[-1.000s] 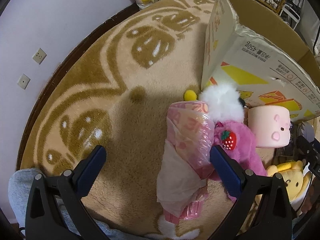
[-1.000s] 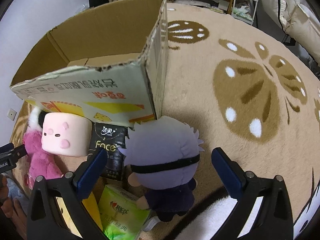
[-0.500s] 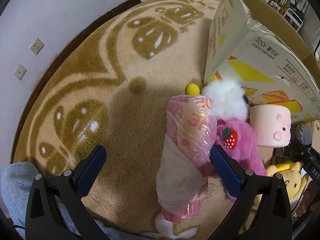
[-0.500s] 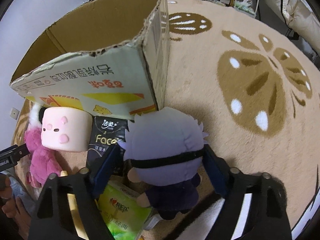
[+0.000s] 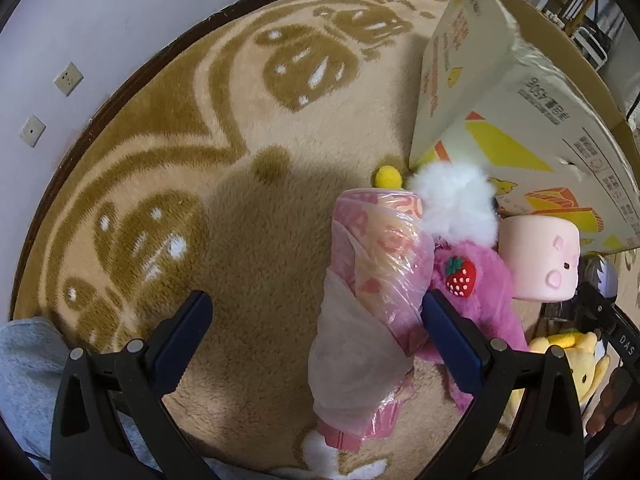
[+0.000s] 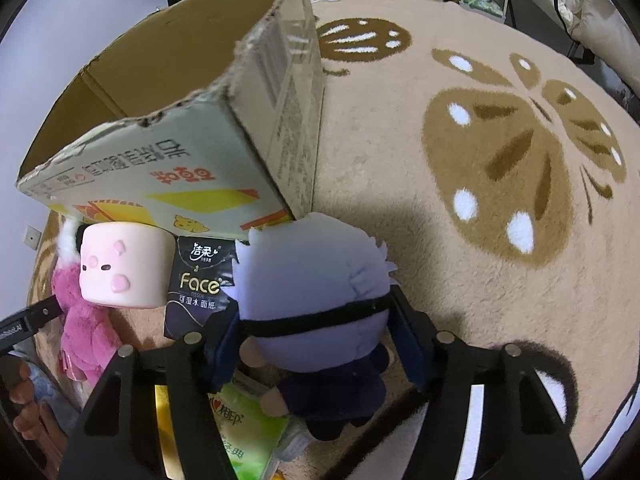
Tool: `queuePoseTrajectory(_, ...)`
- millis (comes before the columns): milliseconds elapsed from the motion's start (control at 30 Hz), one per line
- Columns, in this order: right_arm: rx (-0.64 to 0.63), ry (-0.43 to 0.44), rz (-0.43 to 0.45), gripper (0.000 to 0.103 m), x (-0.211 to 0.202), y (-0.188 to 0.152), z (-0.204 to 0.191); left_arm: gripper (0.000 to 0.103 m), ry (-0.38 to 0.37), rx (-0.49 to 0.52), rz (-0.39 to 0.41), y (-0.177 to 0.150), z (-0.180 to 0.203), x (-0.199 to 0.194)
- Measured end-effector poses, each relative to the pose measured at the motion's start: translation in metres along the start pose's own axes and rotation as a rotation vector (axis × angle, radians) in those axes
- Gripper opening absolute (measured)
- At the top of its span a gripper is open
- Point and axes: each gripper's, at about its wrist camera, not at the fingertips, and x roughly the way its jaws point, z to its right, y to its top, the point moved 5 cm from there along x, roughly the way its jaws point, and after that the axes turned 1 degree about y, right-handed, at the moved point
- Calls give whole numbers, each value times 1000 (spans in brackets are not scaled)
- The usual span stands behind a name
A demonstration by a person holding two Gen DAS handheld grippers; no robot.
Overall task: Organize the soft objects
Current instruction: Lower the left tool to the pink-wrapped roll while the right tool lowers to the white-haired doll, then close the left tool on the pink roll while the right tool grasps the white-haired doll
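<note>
My right gripper (image 6: 314, 330) is shut on the lavender-haired plush doll (image 6: 316, 280), its jaws pressing the head from both sides, just in front of the cardboard box (image 6: 192, 176). My left gripper (image 5: 316, 332) is open above the rug; its right finger touches a pink plastic-wrapped roll (image 5: 376, 292). Beside the roll lie a pink fluffy plush with a strawberry (image 5: 472, 284) and a pink pig-face cushion (image 5: 540, 260), also in the right wrist view (image 6: 124, 268).
A black Face tissue pack (image 6: 200, 284) and a green tissue pack (image 6: 244, 432) lie by the doll. A yellow plush (image 5: 572, 360) sits at the far right. The patterned tan rug (image 6: 480, 160) spreads to the right; a wall (image 5: 80, 40) borders the left.
My right gripper moved forward and closed its jaws onto the doll's head. My left gripper stayed open and drifted only slightly over the rug.
</note>
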Motion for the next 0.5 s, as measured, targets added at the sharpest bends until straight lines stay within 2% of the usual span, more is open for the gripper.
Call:
queuePoseTrajectory(167, -7, -7, 0, 69, 0, -1, -1, 103, 17, 4, -6, 2, 0, 6)
queuePoseTrajectory(267, -7, -10, 10, 69, -2, -1, -1, 102, 55, 24, -20, 1, 2, 12)
queuePoseTrajectory(333, 0, -8, 19, 68, -6, -2, -1, 97, 85, 52, -11, 0, 6, 13)
queuePoseTrajectory(433, 15, -10, 35, 67, -14, -6, -1, 84, 66, 73, 3, -1, 12, 9)
queuePoseTrajectory(500, 14, -6, 51, 67, -19, -5, -3, 80, 65, 83, 5, -3, 13, 8)
